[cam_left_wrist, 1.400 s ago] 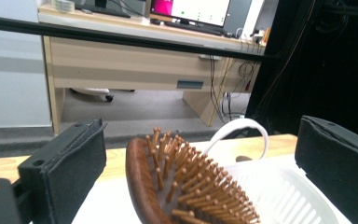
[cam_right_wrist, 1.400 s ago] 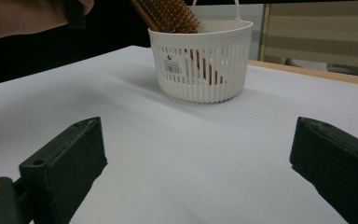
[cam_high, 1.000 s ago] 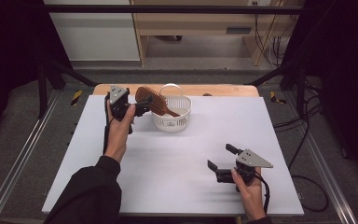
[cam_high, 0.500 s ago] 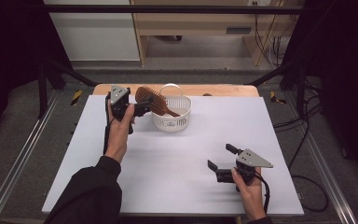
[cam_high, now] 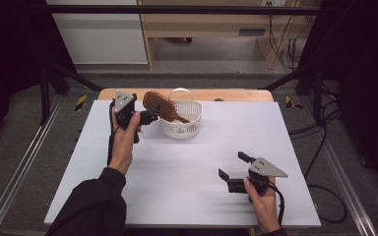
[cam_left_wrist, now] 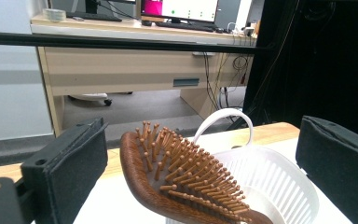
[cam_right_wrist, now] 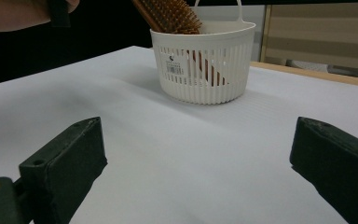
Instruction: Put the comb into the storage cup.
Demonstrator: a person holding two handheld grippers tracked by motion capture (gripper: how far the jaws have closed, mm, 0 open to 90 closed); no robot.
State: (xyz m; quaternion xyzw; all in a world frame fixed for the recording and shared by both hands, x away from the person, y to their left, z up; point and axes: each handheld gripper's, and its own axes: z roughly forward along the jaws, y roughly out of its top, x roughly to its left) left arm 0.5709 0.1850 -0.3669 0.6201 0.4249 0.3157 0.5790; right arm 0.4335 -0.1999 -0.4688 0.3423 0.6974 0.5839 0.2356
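Observation:
A brown wooden hairbrush leans in a small white slotted basket at the back of the white tabletop. Its handle is down inside and its bristled head sticks out over the left rim. My left gripper hovers open just left of the basket. In the left gripper view the brush lies between the wide-apart jaws without touching them, with the basket behind it. My right gripper rests open near the front right, facing the basket and brush from afar.
The basket has an upright loop handle at its back. A wooden strip runs along the table's far edge. Metal frame rails flank the table. A desk stands beyond it.

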